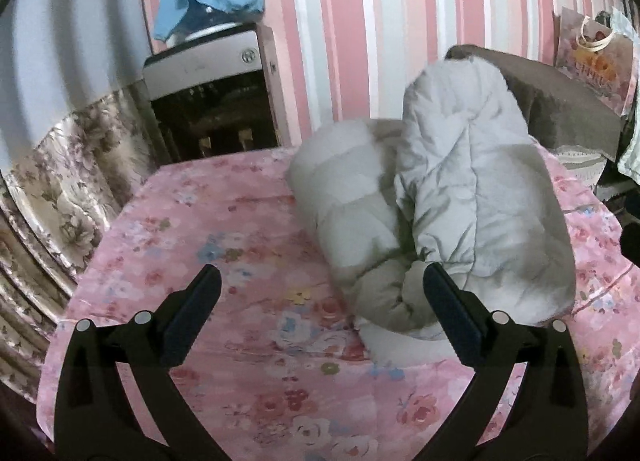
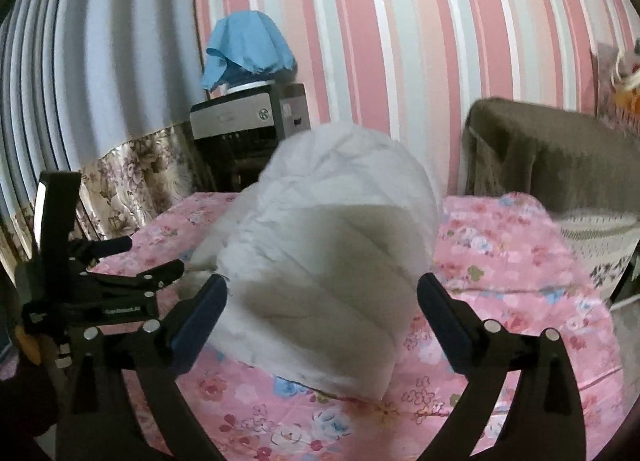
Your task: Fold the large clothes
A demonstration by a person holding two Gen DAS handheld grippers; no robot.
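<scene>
Pale grey and quilted, the padded jacket [image 1: 436, 197] lies bundled on the pink floral sheet [image 1: 224, 245]. The left gripper [image 1: 320, 293] is spread wide beside its near end. The right gripper [image 2: 320, 297] is spread too, straddling the bundle without gripping.

Jacket [image 1: 460, 189] quilted matt cloth; sheet [image 1: 240, 301] smooth floral cloth.

You get pinkish letters that seem to spell "CHERISH" on the gift bag [image 1: 592, 61] by the striped wall, while the small white print on the left gripper [image 2: 156, 257] stays too blurred to read.
</scene>
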